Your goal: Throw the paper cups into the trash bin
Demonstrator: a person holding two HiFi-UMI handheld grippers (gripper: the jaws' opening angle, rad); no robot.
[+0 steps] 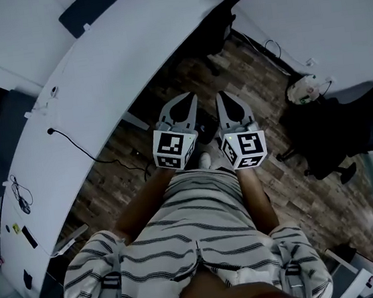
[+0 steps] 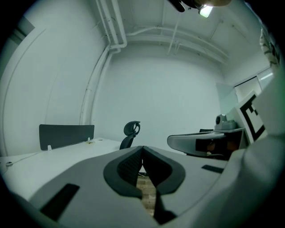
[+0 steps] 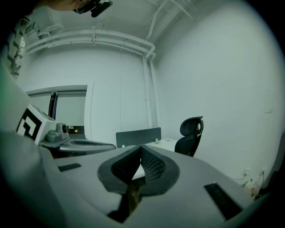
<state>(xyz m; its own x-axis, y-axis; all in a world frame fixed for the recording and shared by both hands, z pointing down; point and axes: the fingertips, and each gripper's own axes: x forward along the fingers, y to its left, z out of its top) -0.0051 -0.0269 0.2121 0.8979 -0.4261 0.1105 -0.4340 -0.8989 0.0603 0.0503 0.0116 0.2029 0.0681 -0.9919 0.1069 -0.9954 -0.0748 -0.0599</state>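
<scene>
**Both grippers empty, no cups in sight**

The left gripper (image 1: 183, 108) and right gripper (image 1: 230, 106) hang side by side over the wood floor (image 1: 252, 76), just in front of the person. Each one is clenched with nothing between the pads.

No view shows any cups. The white desk (image 1: 98, 88) curving off to the left looks bare apart from cables and small bits. There's a pale lump (image 1: 302, 89) beside the black chair (image 1: 336, 133) that might be a bagged bin, but I honestly can't tell.

So I'd say the job hasn't started. First look around and find the cups, then spread one gripper's jaws before reaching. Paper cups crush easily, so squeeze lightly near the rim and carry each one upright.
</scene>
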